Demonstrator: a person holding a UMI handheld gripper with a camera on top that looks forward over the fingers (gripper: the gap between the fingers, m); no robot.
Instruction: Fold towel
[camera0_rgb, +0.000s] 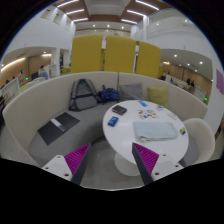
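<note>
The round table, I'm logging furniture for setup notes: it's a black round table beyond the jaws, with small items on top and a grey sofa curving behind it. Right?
Not quite: in the gripper view the round table is white, not black. The rest holds: it stands beyond the open gripper, carries small items, and the grey sofa curves behind it.

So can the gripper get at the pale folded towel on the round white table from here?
Probably yes. The gripper is open and holds nothing, and the pale folded towel lies beyond its fingers on the round white table, with nothing between.
</note>
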